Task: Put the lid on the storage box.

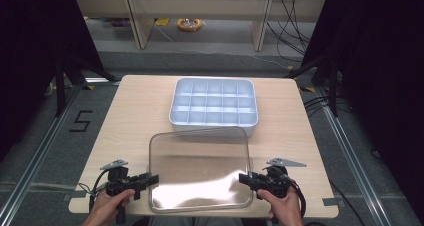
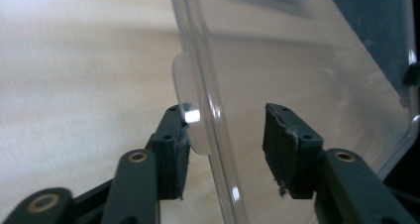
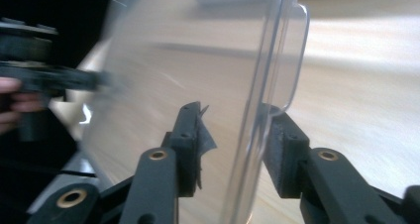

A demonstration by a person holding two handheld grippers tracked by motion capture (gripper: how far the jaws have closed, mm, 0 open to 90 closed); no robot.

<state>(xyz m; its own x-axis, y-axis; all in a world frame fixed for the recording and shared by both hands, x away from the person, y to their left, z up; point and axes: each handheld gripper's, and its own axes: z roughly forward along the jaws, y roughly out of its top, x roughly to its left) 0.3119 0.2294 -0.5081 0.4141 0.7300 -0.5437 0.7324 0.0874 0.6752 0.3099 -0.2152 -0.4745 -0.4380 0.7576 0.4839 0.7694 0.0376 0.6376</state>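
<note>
A clear plastic lid (image 1: 200, 168) sits over the near half of the wooden table (image 1: 135, 116), and its far edge overlaps the front wall of a white divided tray (image 1: 172, 113). My left gripper (image 1: 155, 177) is at the lid's left edge. In the left gripper view the lid's rim (image 2: 210, 110) runs between the jaws of this gripper (image 2: 225, 130). One pad (image 2: 173, 149) touches the lid's tab and the other stands apart. My right gripper (image 1: 242, 177) is at the lid's right edge. The rim (image 3: 257, 110) passes between the jaws of this gripper (image 3: 233, 130), with a gap to one pad (image 3: 190, 135).
The tray has several empty compartments and stands at the far middle of the table. A person's hands hold both grippers at the table's near edge. Black curtains (image 1: 30, 61) hang at both sides, with shelving legs and cables on the floor beyond.
</note>
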